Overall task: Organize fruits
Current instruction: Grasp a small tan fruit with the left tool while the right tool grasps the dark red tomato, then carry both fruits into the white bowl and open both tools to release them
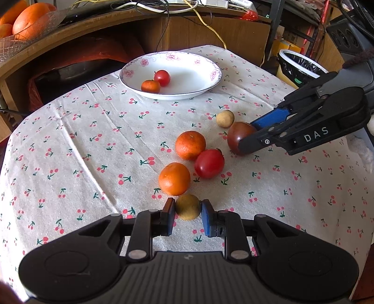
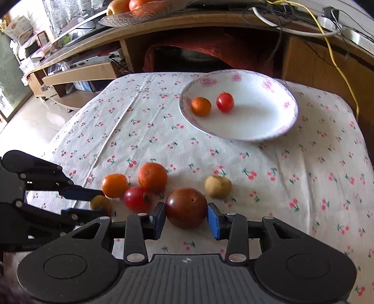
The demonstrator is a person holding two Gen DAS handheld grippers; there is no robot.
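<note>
My left gripper (image 1: 188, 210) is shut on a small tan round fruit (image 1: 187, 207) at the near end of the cherry-print cloth; the right wrist view shows the same grip (image 2: 101, 202). My right gripper (image 2: 186, 218) has its blue pads pressed on both sides of a dark red-brown tomato (image 2: 185, 208), which rests on the cloth. Loose between the two grippers lie two oranges (image 1: 190, 145) (image 1: 174, 179), a red tomato (image 1: 209, 163) and another tan fruit (image 1: 224, 118). The white flowered plate (image 1: 191, 77) at the far end holds a small orange (image 1: 150, 86) and a red tomato (image 1: 162, 77).
A wooden desk with cables (image 1: 210, 25) rises behind the table. A glass bowl of large oranges (image 1: 25, 21) stands on it at the far left. A bin with a black liner (image 1: 301, 65) stands off the table's right edge. The cloth's left half (image 1: 81, 140) is bare.
</note>
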